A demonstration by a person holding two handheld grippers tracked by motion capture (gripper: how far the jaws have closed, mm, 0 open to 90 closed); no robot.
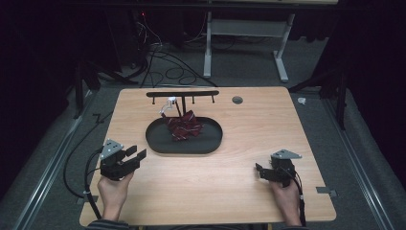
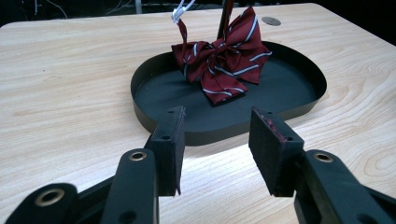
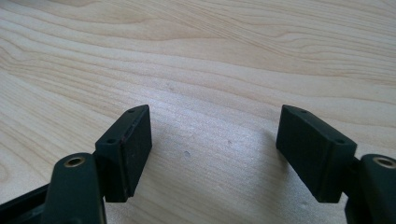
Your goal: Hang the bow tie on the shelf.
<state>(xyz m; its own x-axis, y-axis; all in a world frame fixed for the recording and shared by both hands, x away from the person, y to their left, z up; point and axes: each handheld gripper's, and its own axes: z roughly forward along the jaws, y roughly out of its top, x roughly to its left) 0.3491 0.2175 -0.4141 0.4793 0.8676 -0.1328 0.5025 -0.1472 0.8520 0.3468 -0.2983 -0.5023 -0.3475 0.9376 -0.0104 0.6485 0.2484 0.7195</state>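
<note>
Near table's far edge, striped bow tie (image 1: 184, 126) sits in black tray (image 1: 210, 142), clip end up by rack (image 1: 182, 93), easy grab. Left gripper (image 1: 135, 155) spread, aimed at it; right gripper (image 1: 261, 171) spread too, parked by near edge, holding nothing.

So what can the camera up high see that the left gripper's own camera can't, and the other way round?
The high view alone takes in both hands, the right gripper, the black rack behind the tray, and the floor with its cables. The left gripper view alone gives a close look between the left gripper and its open black pads, with nothing held, and the bow tie's thin white stripes. Both show the dark red bow tie lying in the black oval tray on the wooden table.
</note>
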